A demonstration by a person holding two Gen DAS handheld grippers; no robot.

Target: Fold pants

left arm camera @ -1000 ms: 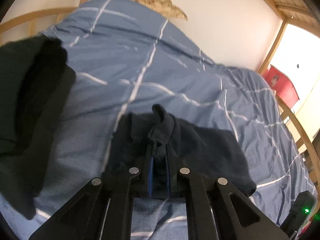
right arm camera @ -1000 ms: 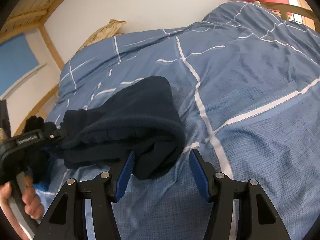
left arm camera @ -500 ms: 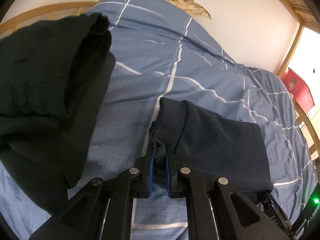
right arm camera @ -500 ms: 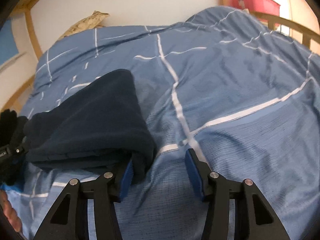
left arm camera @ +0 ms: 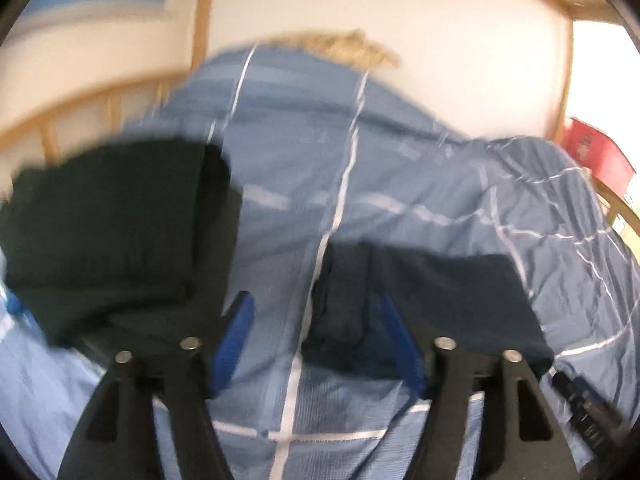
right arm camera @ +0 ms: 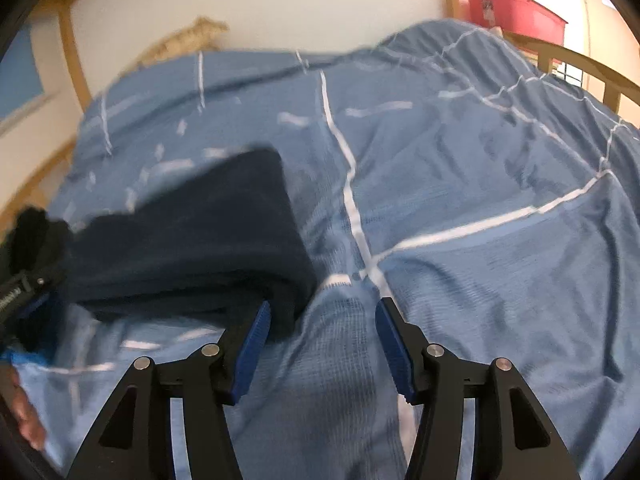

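Note:
The folded dark navy pants [left arm camera: 424, 300] lie flat on the blue checked duvet [left arm camera: 360, 184]. My left gripper [left arm camera: 316, 320] is open, its jaws wide apart around the pants' near left end, with nothing pinched. In the right wrist view the pants [right arm camera: 188, 240] lie to the left. My right gripper [right arm camera: 322, 322] is open over bare duvet [right arm camera: 480, 200], and its left finger [right arm camera: 252, 336] sits at the pants' near right corner. Both views are blurred by motion.
A second dark folded garment [left arm camera: 108, 232] lies on the duvet to the left. A red bin [right arm camera: 512, 6] stands beyond the wooden bed rail [right arm camera: 580, 64] at the right. A tan pillow [left arm camera: 344, 46] lies against the white wall at the head.
My left gripper was shut on the pants' end and has opened, letting them go. The pants have settled flat on the duvet. My right gripper stayed open beside them.

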